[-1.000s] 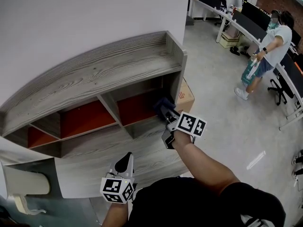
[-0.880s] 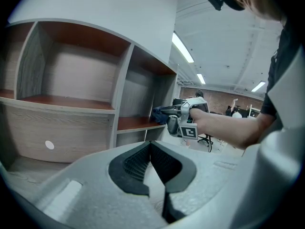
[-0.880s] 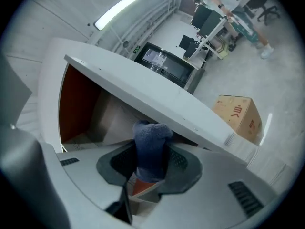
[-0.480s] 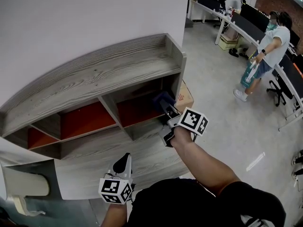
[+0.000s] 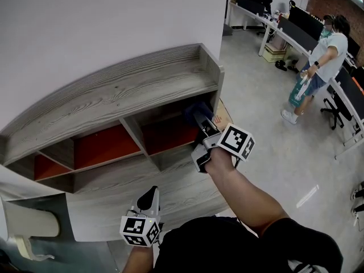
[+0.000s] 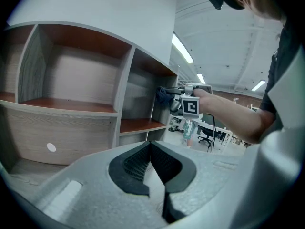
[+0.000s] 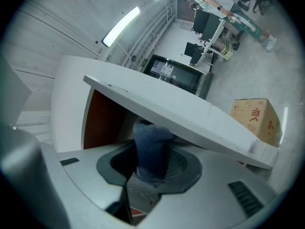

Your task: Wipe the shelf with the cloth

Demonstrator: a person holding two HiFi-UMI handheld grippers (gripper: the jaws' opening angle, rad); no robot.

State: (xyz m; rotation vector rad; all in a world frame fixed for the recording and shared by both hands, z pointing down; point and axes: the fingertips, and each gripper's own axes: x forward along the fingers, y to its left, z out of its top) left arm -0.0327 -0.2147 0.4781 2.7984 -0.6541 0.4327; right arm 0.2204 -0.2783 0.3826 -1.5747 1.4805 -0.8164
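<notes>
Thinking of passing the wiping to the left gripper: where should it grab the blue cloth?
Probably the bunched end of the blue cloth sticking out past the right gripper, coming in through the open front of the shelf; the rest is pinched between that gripper's jaws.

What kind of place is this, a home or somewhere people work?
Most likely an open office or lab. Long white desks carry dark monitors, an office chair stands beside them, and a cardboard box sits on the floor beside the wooden shelf.
</notes>
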